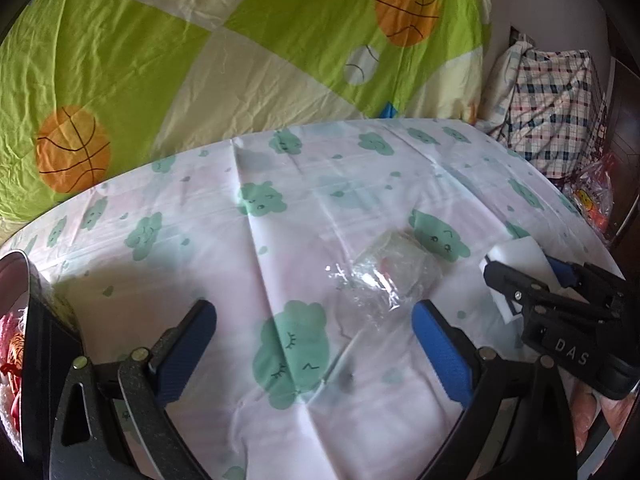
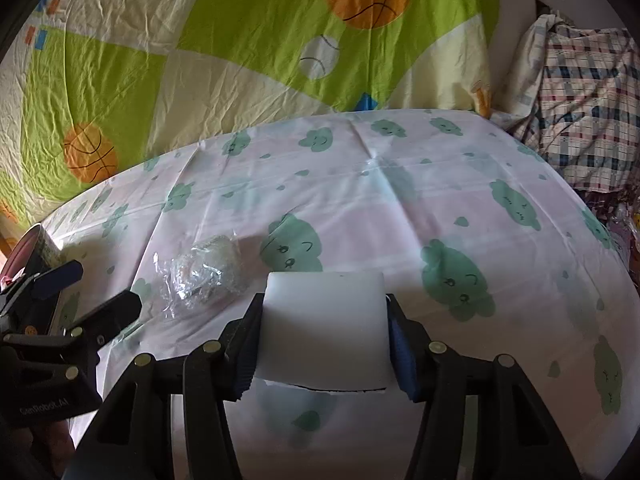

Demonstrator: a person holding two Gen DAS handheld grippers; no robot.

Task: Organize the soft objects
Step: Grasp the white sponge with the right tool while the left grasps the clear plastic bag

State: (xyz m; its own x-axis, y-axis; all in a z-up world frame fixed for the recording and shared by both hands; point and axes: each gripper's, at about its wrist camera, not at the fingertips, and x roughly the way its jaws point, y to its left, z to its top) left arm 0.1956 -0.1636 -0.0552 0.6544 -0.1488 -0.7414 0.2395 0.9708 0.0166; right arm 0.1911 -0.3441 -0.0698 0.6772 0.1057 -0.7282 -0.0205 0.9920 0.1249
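I am holding a white sponge block (image 2: 324, 324) in my right gripper (image 2: 324, 344); its jaws are clenching on the block's two sides, with the blue pads (image 2: 402, 356) pressing into the foam. The block is hanging just above the surface, which is wearing a pale cloth (image 2: 400, 208) printed with green cloud faces. From my left wrist view, the same block (image 1: 516, 264) is showing at the far right, gripped by my right gripper (image 1: 520, 280).

My left gripper (image 1: 314, 344) is hovering with its jaws spread wide and released, nothing between the blue pads (image 1: 188, 356). Just ahead of it, a small bundle wrapped in crinkled clear plastic (image 1: 384, 276) is lying on the cloth, nearer to the right-hand pad than the other. In my right wrist view that bundle (image 2: 208, 272) is sitting to the left of the sponge block, apart from it, and my left gripper (image 2: 86, 288) is showing at the left edge.

A dark container (image 1: 44, 332) with red and orange soft things (image 1: 14, 360) inside is standing at the far left of the surface, beside my left gripper. Behind the surface, a green and cream sheet with basketballs (image 1: 168, 60) is spreading out, and a plaid cloth bag (image 1: 560, 104) is sitting at the right.
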